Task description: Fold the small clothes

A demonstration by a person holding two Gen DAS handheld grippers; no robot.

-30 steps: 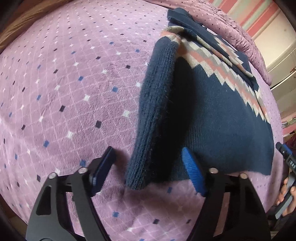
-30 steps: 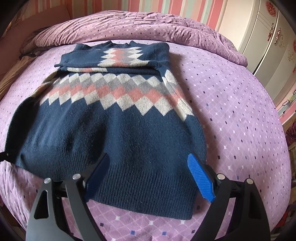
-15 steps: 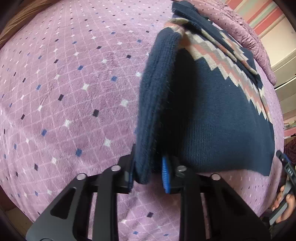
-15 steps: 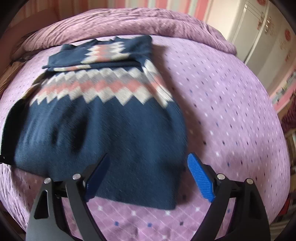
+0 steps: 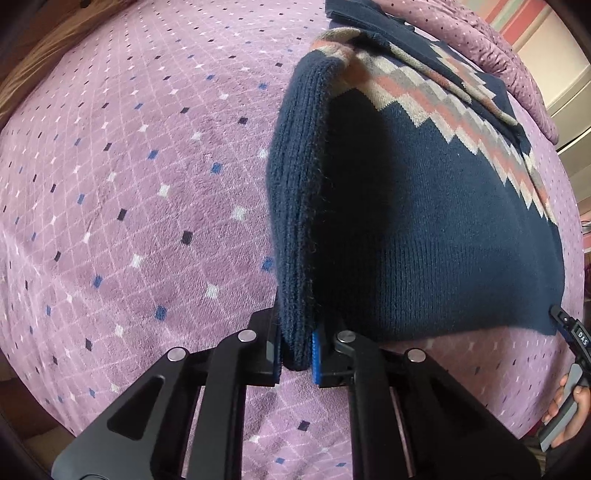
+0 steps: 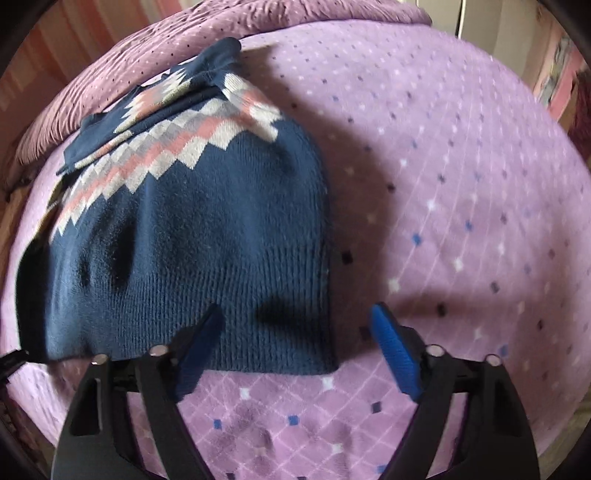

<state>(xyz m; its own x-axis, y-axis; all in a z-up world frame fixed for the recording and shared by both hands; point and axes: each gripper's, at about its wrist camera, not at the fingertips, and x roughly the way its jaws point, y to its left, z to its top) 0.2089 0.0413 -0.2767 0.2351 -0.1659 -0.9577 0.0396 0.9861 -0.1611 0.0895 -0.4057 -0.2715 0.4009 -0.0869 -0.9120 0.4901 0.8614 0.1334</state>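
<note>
A navy knit sweater (image 5: 424,229) with a pink, grey and cream zigzag band lies flat on the bed, its sleeves folded across the top. My left gripper (image 5: 297,350) is shut on the sweater's bottom left edge, and the knit stands up in a ridge between the pads. In the right wrist view the same sweater (image 6: 192,240) fills the left half. My right gripper (image 6: 295,347) straddles the hem's right corner. Its jaws are closing, but the blue pads (image 6: 395,354) stand clear of the cloth.
A purple blanket (image 6: 461,184) with small diamonds covers the bed. A rumpled purple quilt (image 6: 295,22) lies at the far end. White cupboards (image 5: 569,110) stand beyond the bed. A person's hand (image 5: 570,413) shows at the right edge of the left wrist view.
The left jaws have shut on the sweater's bottom left edge. The right gripper has sunk, rolled and slid to the hem's right corner, and its jaws have narrowed a little.
</note>
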